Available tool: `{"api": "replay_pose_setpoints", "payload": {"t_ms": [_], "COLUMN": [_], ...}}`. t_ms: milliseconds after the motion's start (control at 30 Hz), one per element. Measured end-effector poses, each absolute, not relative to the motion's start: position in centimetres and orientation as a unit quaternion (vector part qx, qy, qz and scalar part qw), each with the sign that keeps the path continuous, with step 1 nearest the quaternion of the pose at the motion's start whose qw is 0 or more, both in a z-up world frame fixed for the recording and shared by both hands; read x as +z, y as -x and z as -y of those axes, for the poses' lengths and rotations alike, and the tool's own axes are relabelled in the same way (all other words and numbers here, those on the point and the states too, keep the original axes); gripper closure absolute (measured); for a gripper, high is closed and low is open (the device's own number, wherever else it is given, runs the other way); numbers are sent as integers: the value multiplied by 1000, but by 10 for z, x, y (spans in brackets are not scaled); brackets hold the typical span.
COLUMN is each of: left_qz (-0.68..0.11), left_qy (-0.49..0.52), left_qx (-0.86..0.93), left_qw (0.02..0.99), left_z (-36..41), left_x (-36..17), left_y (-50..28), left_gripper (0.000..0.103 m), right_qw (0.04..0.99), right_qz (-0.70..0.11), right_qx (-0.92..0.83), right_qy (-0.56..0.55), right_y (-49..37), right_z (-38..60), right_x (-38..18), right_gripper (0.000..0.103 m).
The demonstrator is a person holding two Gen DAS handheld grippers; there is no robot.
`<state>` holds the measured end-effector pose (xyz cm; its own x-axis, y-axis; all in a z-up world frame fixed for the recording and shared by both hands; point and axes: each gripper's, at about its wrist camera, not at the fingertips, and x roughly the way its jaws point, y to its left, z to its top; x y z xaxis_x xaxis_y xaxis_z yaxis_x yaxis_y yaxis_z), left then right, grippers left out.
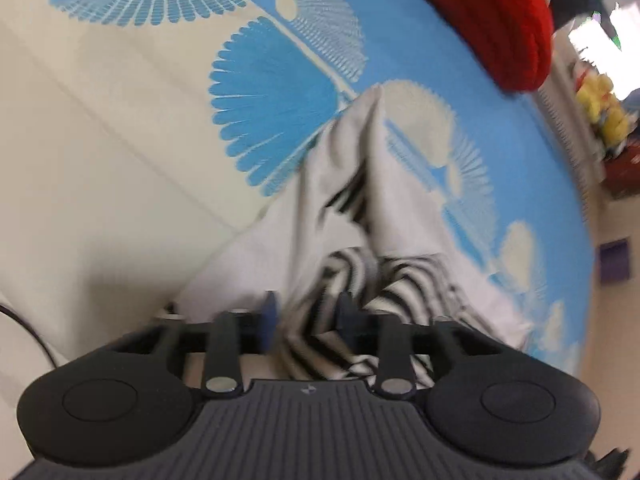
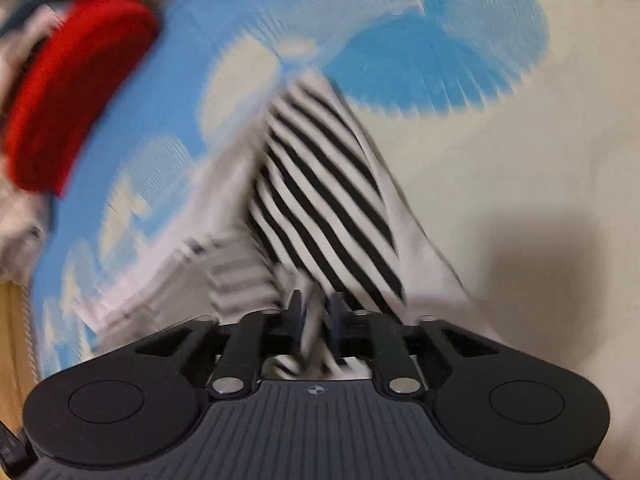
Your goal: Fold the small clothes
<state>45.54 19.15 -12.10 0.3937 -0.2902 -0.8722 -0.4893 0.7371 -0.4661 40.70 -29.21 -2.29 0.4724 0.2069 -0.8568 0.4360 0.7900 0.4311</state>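
A small black-and-white striped garment with a pale grey inner side hangs stretched between both grippers above a blue and cream patterned sheet. My left gripper is shut on a bunched edge of it. In the right wrist view the striped side shows, and my right gripper is shut on another edge. Both views are blurred by motion.
A red knitted item lies at the far side of the sheet; it also shows in the right wrist view. Yellow soft toys and other clutter sit beyond the sheet's right edge. A wooden surface shows at the left.
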Motion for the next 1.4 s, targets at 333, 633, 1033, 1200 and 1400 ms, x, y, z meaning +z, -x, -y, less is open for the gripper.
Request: {"api": "replay_pose_setpoints", "payload": {"t_ms": [333, 633, 1033, 1200, 1400], "left_qz": [-573, -523, -576, -533, -514], "left_qy": [383, 361, 354, 356, 382], "left_qx": [59, 24, 44, 59, 40], "left_qw": [722, 772, 735, 765, 767], "left_z": [-176, -165, -178, -184, -180], "left_x": [-131, -117, -142, -118, -110], "left_y": [-468, -470, -464, -462, -465], "left_gripper": [51, 99, 94, 62, 57], "right_qw": [757, 785, 756, 794, 768], "right_qz": [-561, -477, -529, -465, -522], "right_qx": [-46, -11, -120, -60, -56], "right_qy": [-331, -396, -368, -388, -367], "right_y": [-415, -418, -414, -421, -426], "right_z": [259, 265, 304, 287, 259], "right_x": [-56, -39, -64, -38, -59], "right_gripper": [51, 97, 100, 72, 48]}}
